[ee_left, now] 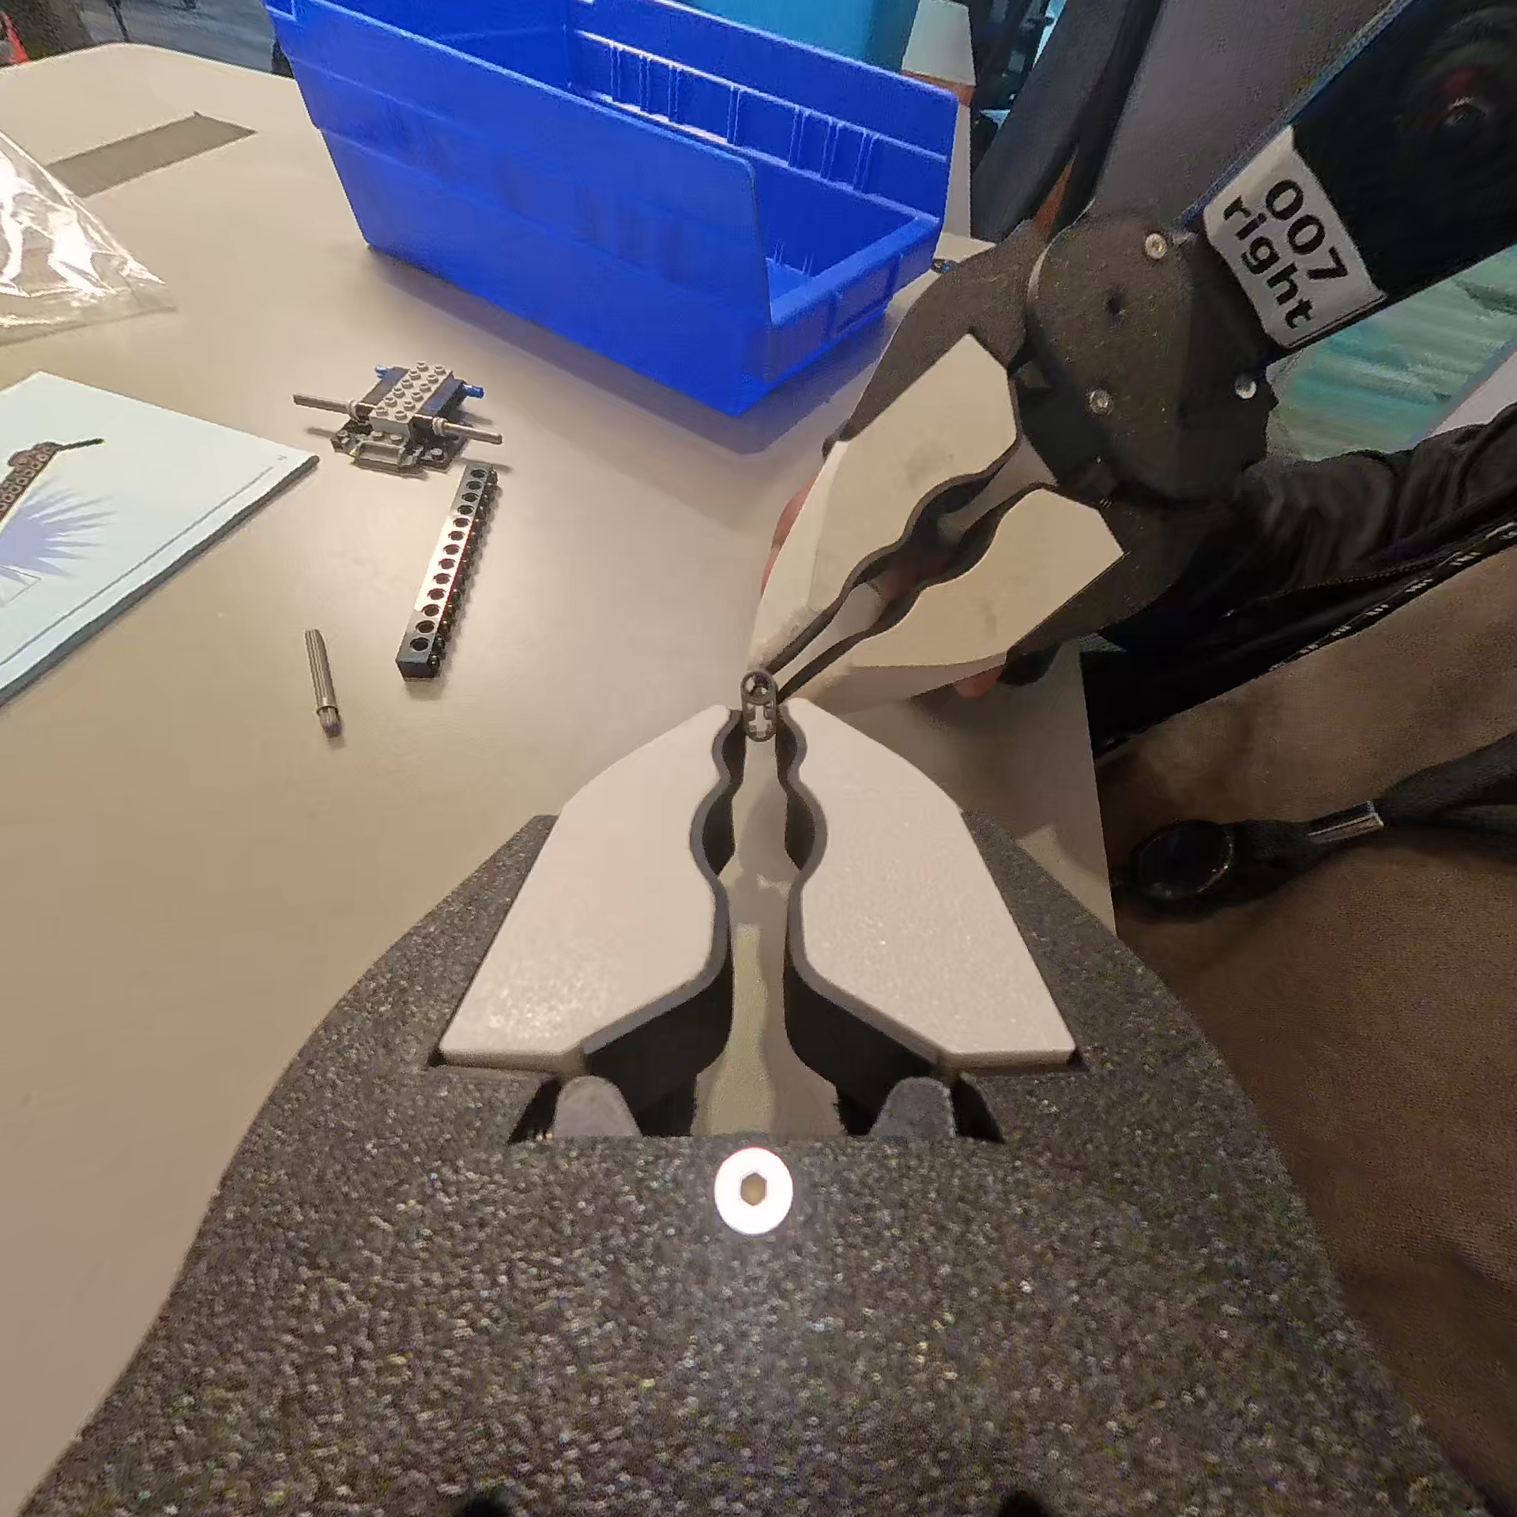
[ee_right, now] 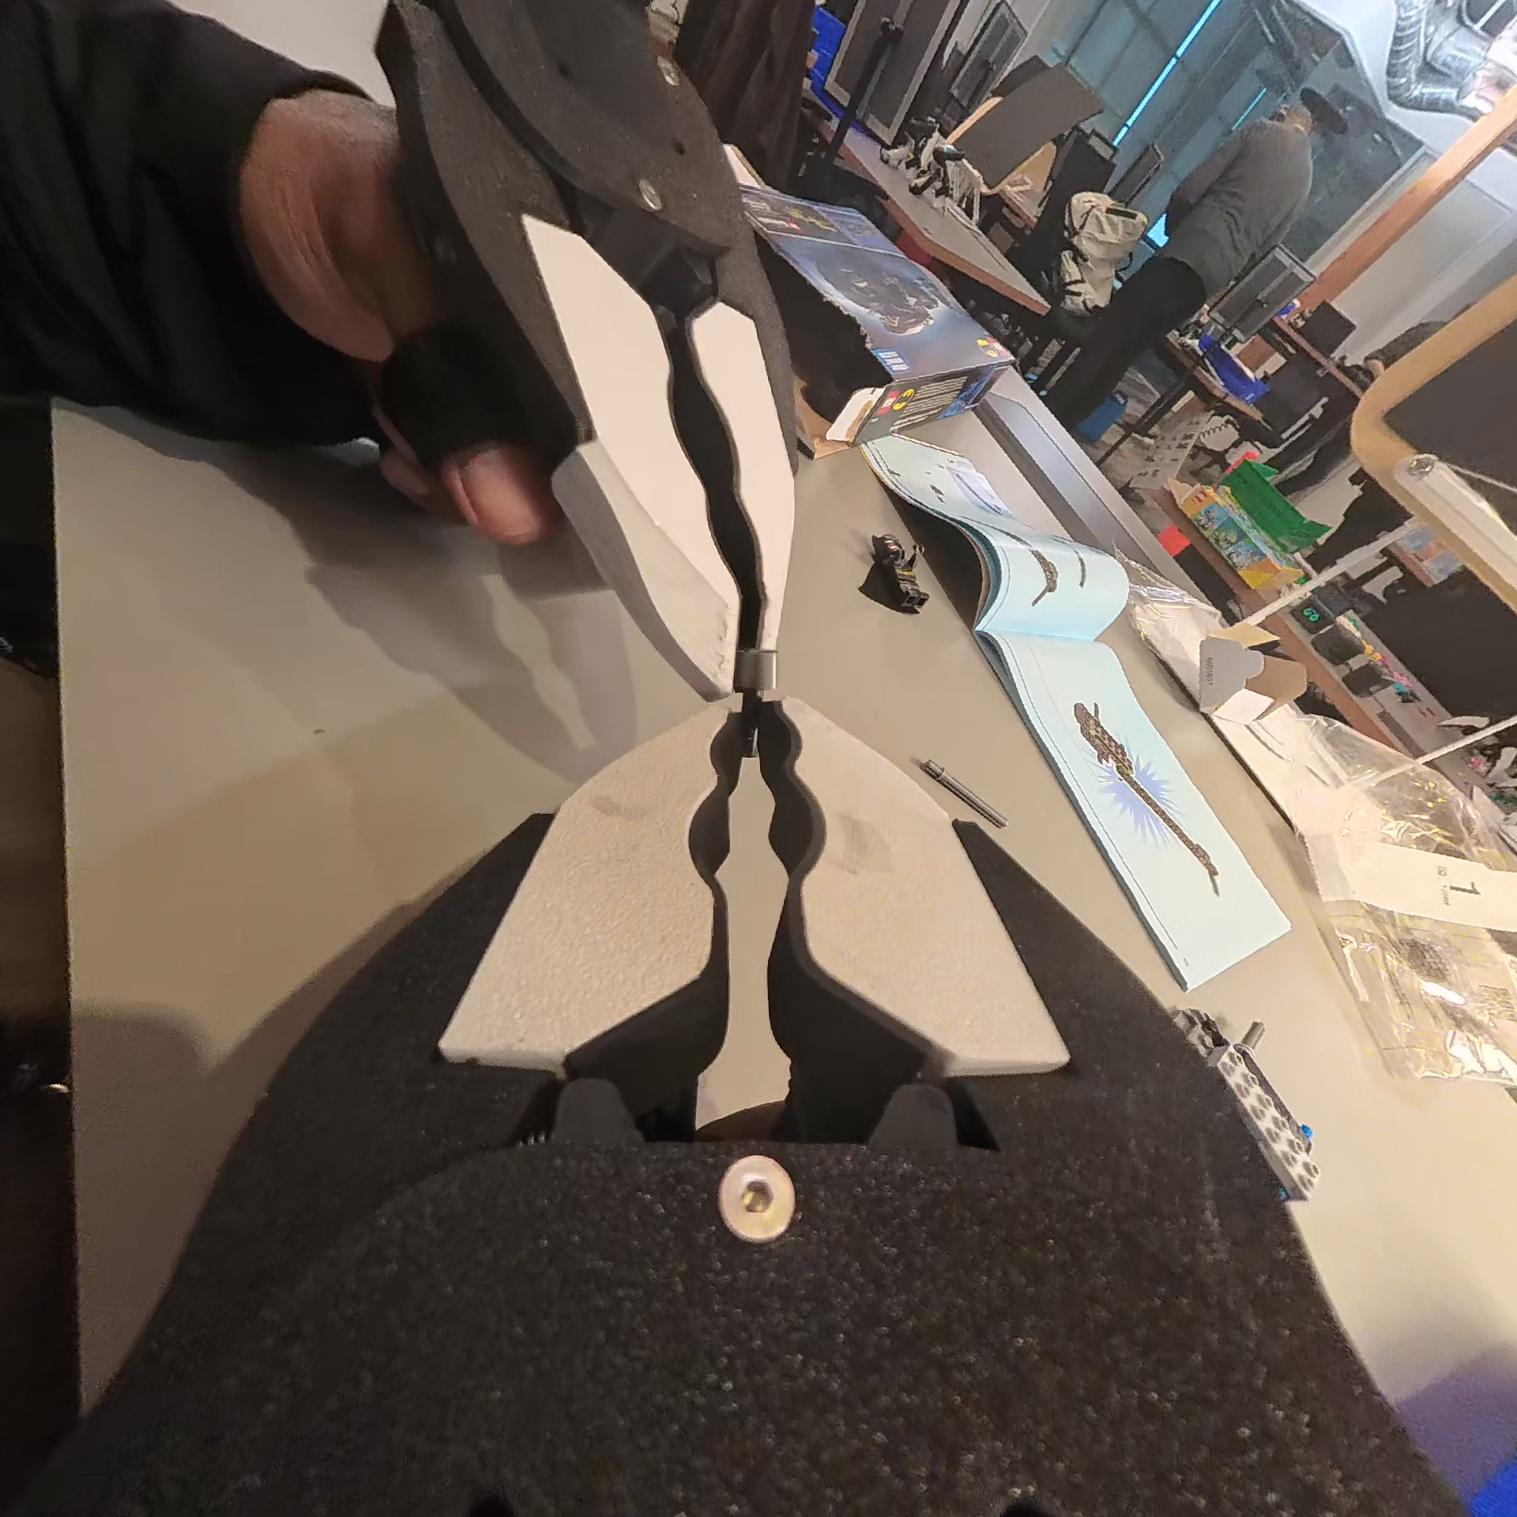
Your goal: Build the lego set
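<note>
My left gripper [ee_left: 759, 716] is shut on a small dark grey connector [ee_left: 759, 704] with a round hole at its top, held upright above the grey table [ee_left: 246, 821]. My right gripper [ee_right: 751, 726] is shut on a thin black pin [ee_right: 749, 739], whose far end meets the connector [ee_right: 757, 671]. In the left wrist view the right gripper [ee_left: 778, 673] comes in from the upper right, its tips at the connector's round hole. In the right wrist view the left gripper [ee_right: 753, 648] comes down from above, tip to tip with mine.
A blue bin [ee_left: 624, 205] stands at the back of the table. A black beam with holes [ee_left: 447, 566], a small grey and black assembly [ee_left: 402, 419], a grey axle [ee_left: 322, 677] and an open light-blue booklet [ee_left: 98, 509] lie to the left. A minifigure [ee_right: 899, 570] lies nearby.
</note>
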`<state>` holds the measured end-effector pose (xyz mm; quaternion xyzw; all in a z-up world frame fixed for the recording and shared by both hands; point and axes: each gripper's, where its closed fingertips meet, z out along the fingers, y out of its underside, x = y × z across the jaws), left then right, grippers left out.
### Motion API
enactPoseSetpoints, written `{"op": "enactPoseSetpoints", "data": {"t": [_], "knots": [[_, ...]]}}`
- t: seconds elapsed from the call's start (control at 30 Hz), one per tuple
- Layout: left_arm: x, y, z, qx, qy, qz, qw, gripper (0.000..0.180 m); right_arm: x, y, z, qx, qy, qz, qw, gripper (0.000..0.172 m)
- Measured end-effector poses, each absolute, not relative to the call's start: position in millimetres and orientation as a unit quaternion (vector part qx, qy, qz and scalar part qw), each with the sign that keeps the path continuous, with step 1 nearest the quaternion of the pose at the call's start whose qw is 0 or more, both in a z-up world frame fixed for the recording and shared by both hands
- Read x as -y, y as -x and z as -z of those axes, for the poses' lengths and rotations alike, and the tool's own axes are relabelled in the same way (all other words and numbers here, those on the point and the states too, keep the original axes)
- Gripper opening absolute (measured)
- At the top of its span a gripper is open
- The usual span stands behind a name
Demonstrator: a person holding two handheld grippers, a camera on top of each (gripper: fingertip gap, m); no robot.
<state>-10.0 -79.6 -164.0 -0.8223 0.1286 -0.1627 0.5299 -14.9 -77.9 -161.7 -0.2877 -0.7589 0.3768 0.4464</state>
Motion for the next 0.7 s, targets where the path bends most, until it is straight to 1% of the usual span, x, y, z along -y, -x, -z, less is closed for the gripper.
{"op": "enactPoseSetpoints", "data": {"t": [0.5, 0.57, 0.7], "knots": [[83.7, 8.2, 170.1, -0.141, 0.831, 0.184, 0.506, 0.007, 80.3, 14.0, 164.5, 0.768, 0.279, -0.378, 0.435, 0.004], [83.7, 11.0, 176.6, -0.143, 0.843, 0.169, 0.490, 0.007, 82.5, 14.1, 163.4, 0.768, 0.274, -0.385, 0.432, 0.000], [82.0, 7.8, 186.8, -0.159, 0.858, 0.147, 0.465, 0.007, 83.7, 19.0, 165.7, 0.771, 0.283, -0.383, 0.423, 0.000]]}}
